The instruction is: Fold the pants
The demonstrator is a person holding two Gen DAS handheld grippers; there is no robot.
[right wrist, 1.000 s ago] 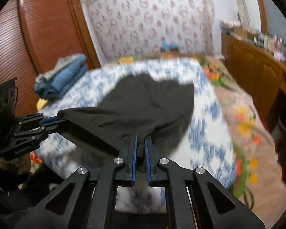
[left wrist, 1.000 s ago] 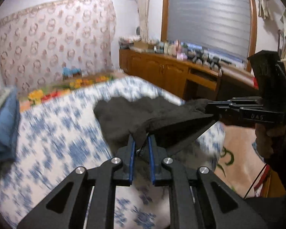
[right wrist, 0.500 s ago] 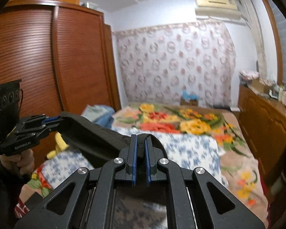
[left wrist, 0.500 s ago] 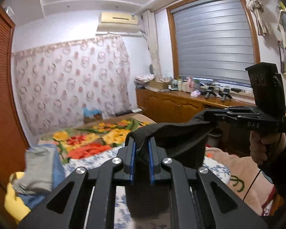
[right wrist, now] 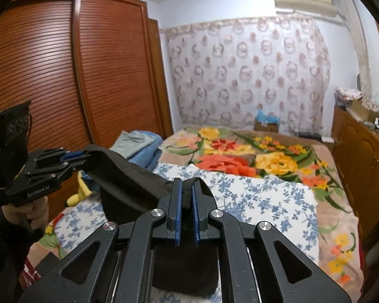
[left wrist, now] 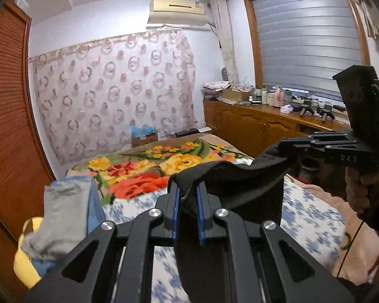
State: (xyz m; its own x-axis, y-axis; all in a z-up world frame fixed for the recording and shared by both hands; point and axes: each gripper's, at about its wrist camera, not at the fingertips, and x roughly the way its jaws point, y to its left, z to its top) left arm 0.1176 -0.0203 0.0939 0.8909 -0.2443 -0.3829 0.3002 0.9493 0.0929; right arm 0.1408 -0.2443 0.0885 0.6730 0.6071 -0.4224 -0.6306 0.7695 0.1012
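Two grippers share one dark garment, each nipping a corner of the same edge so the pants (left wrist: 230,184) hang between them as a sagging band above the bed (right wrist: 265,192). Held up at both ends like this, the cloth probably drops straight under its own weight, which would suit shaking it flat for a fold.

Going left to right in the left wrist view: a stack of folded grey and blue clothes (left wrist: 60,212) sits at the bed's near left corner, then the left gripper (left wrist: 187,202) with its blue pads nearly together, pinched on a bunched bit of black fabric. Further right, the right gripper (left wrist: 290,146) comes in from the side, its jaws closed over the far corner, with the hand (left wrist: 361,189) wrapped round its handle.

The right wrist view reverses this. At its left the left gripper (right wrist: 75,157) bites the fabric below the brown wardrobe (right wrist: 63,75), which the other camera shows only as a sliver. Centre, the right gripper (right wrist: 187,199) clamps a thin fold of cloth. Only the left view shows the shuttered window (left wrist: 305,38) and the cluttered sideboard (left wrist: 252,123) beneath it. Neither view shows the pants' hanging lower end.
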